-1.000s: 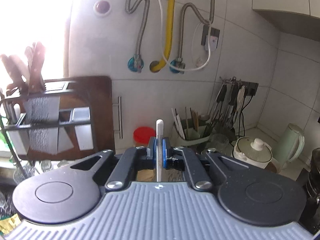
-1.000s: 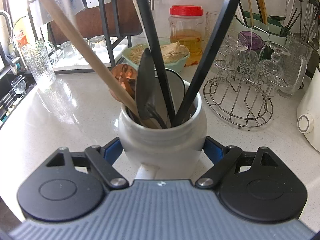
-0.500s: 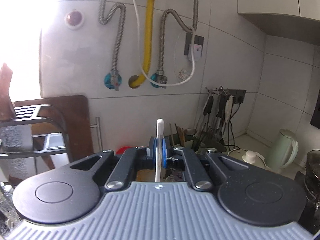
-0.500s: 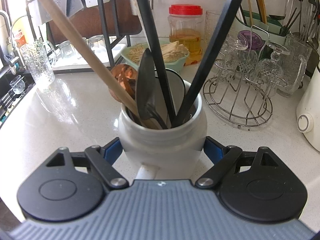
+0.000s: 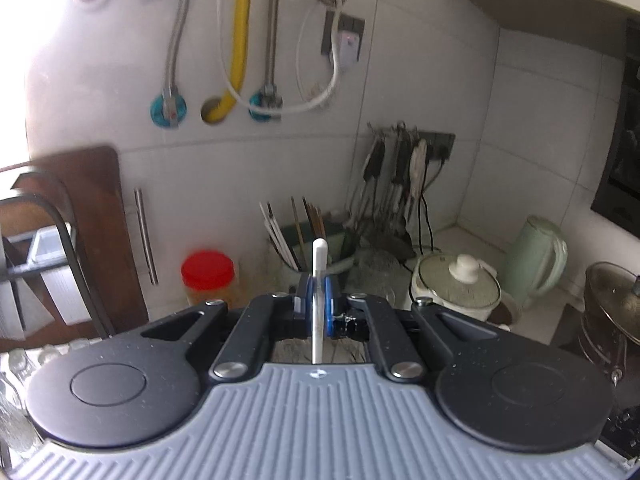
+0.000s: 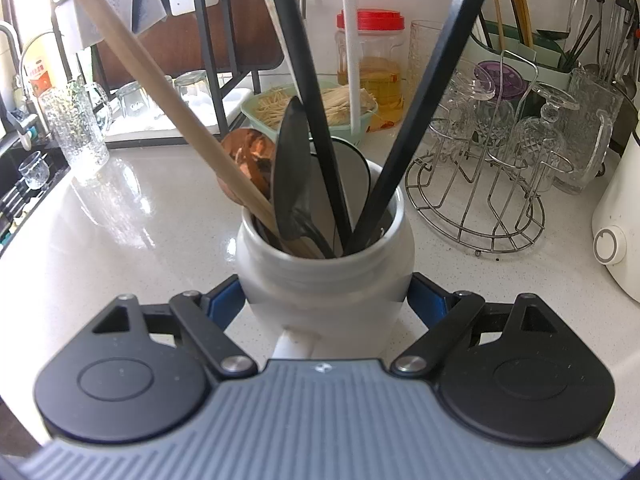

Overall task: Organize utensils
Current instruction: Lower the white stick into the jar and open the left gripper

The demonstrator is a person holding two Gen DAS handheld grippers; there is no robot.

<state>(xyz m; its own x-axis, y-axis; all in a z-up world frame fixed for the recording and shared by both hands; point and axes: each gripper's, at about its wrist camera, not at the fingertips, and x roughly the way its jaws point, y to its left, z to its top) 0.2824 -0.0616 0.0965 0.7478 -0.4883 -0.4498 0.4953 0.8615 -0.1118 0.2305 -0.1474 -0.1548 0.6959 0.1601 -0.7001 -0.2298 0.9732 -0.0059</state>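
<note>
My left gripper (image 5: 317,296) is shut on a thin white utensil (image 5: 319,256) that stands upright between its blue pads, high above the counter. In the right wrist view the same white utensil (image 6: 351,40) hangs down behind the jar, its lower end hidden by the jar's contents. My right gripper (image 6: 325,300) is shut on a white ceramic jar (image 6: 324,276) standing on the counter, one blue pad on each side. The jar holds a wooden spoon (image 6: 160,92), two black handles (image 6: 308,80), a black spoon (image 6: 292,176) and a copper ladle (image 6: 248,152).
Behind the jar stand a green bowl (image 6: 256,108) of noodles and a red-lidded jar (image 6: 372,48). A wire rack (image 6: 476,200) with glasses is at the right, a glass mug (image 6: 76,128) and the sink at the left. Rice cooker (image 5: 456,284), kettle (image 5: 536,260), chopstick holder (image 5: 304,240).
The left gripper has swung to the right and slightly down with the white utensil. That utensil's shaft now shows in the right wrist view behind the jar. The right gripper has not moved.
</note>
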